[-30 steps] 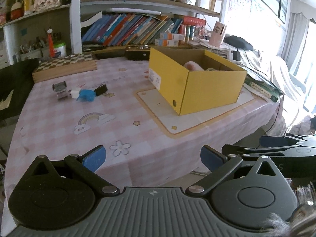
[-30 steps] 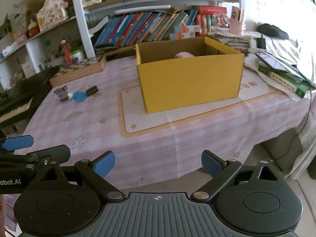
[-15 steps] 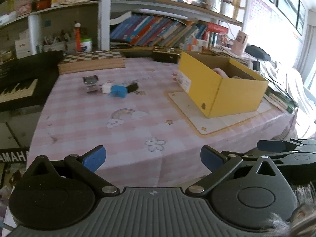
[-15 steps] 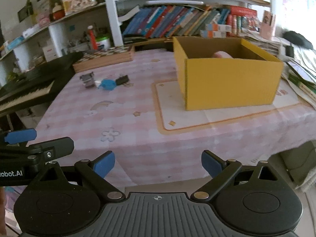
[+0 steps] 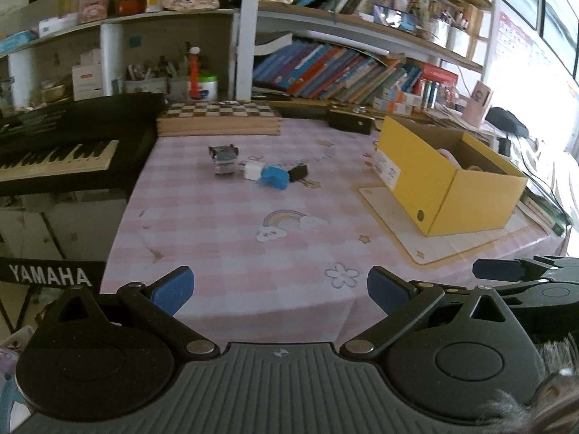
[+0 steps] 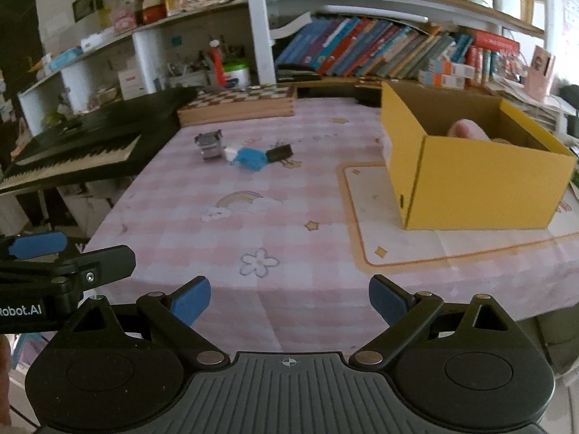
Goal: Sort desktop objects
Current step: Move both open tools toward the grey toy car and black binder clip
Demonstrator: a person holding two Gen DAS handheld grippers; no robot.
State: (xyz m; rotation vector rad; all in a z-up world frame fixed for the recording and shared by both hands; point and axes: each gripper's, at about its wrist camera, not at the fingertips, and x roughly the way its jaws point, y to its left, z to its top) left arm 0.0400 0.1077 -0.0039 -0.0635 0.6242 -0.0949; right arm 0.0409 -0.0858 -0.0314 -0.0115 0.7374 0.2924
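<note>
On the far left a black keyboard (image 5: 65, 152) stands beside the table (image 5: 224, 238) with its pink checked cloth, and a chessboard box (image 5: 219, 119) lies along the table's back edge. The left gripper (image 5: 278, 286) hovers over the near edge, its blue pads wide apart with only cloth between them. Well ahead of it, toward the back of the table, the small things sit in a tight row running left to right: a grey metal clip (image 5: 223, 158), a white block (image 5: 252, 170) just beside it, a blue piece (image 5: 275, 178) touching that, then a black clip (image 5: 298, 172) whose long axis slants up to the right. The right gripper (image 6: 289, 298) also hangs at the near edge, spread wide and empty. Farthest right, the open yellow box (image 6: 481, 177) stands on a cream mat (image 6: 369, 224), with something pink (image 6: 465, 128) inside.
</note>
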